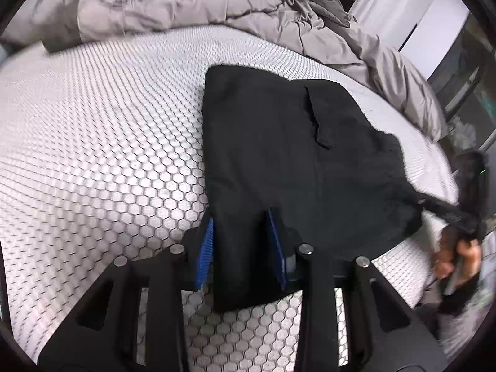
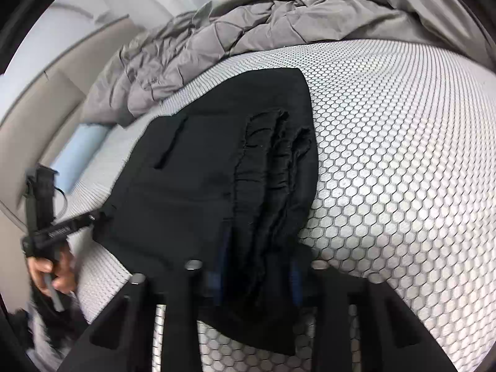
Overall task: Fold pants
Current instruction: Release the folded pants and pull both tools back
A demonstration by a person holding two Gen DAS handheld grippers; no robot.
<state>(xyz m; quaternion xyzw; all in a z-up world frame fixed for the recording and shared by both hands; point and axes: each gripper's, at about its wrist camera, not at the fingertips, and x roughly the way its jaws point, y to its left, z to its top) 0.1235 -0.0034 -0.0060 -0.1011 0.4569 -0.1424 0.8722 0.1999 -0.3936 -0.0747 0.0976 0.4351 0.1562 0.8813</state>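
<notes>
Black pants (image 1: 279,142) lie folded on the bed, one slit pocket facing up. My left gripper (image 1: 241,217) is shut on their near edge, with cloth filling the gap between its blue pads (image 1: 204,248). In the right wrist view the pants (image 2: 186,186) show a gathered waistband bundle along their right side. That thick bundle sits clamped in my right gripper (image 2: 259,248). Each view catches the other tool at its edge: the right gripper (image 1: 434,206) with a hand (image 1: 455,260) at the pants' far corner, and the left gripper (image 2: 93,217) with a hand (image 2: 52,276).
The mattress (image 1: 93,155) has a white cover with a honeycomb pattern. A rumpled grey duvet (image 1: 186,3) is heaped along the far side. A beige headboard (image 2: 40,105) and a pale blue pillow (image 2: 77,155) lie past the pants in the right wrist view.
</notes>
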